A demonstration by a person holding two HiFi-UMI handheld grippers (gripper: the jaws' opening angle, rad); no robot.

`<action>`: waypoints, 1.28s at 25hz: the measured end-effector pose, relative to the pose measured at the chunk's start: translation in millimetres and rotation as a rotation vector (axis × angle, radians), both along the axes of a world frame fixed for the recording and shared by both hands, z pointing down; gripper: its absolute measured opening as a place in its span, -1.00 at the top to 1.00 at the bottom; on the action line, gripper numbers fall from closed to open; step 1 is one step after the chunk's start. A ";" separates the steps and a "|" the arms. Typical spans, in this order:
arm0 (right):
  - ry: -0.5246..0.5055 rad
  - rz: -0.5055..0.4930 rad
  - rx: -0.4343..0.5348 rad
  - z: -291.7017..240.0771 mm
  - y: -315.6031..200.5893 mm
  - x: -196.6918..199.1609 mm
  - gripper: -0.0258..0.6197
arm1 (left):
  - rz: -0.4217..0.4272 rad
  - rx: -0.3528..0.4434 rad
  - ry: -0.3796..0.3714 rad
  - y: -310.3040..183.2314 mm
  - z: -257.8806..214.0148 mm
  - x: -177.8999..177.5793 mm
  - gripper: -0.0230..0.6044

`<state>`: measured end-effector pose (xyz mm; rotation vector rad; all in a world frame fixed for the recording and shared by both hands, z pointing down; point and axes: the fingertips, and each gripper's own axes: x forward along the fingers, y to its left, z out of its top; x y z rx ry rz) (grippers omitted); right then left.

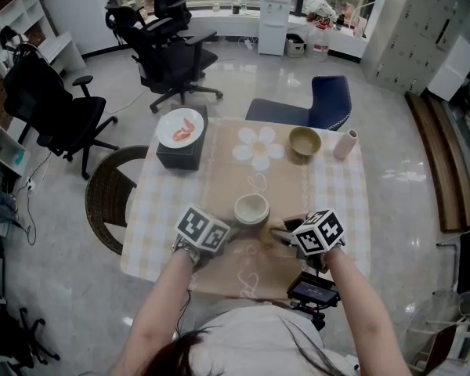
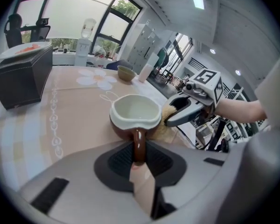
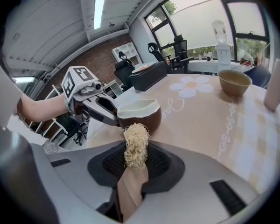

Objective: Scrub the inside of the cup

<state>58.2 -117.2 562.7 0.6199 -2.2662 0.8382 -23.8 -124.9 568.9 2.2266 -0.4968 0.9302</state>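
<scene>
A brown cup [image 1: 251, 209] with a cream inside stands upright on the beige table runner [image 1: 251, 171], near the table's front. My left gripper [image 2: 139, 158] is shut on the cup's handle [image 2: 139, 143]; the cup's [image 2: 135, 115] bowl is seen empty. My right gripper [image 3: 133, 164] is shut on a pale fibre scrubber [image 3: 136, 143], held just right of the cup [image 3: 141, 115] and outside it. In the head view the left gripper [image 1: 207, 237] sits left of the cup and the right gripper [image 1: 309, 237] to its right.
A tan bowl [image 1: 305, 141] and a pale bottle [image 1: 345, 144] stand at the table's far right. A black box with a white plate [image 1: 180, 128] on it sits at the far left. Office chairs [image 1: 168, 53] and a wicker chair [image 1: 110, 194] surround the table.
</scene>
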 end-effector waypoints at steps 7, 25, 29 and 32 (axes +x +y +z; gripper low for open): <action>-0.120 -0.004 0.052 -36.0 4.3 -15.0 0.64 | -0.073 -0.067 0.066 -3.7 -2.3 -0.6 0.76; -0.182 -0.028 0.161 -61.6 -4.0 -37.8 0.64 | -0.097 -0.061 0.088 -8.1 -10.3 2.2 0.76; -0.115 -0.051 0.144 -41.0 2.0 -40.6 0.64 | -0.121 -0.083 0.111 -9.5 -10.6 1.2 0.76; -0.026 -0.070 0.134 -20.9 2.2 -43.1 0.64 | -0.154 -0.108 0.136 -12.4 -11.4 0.9 0.76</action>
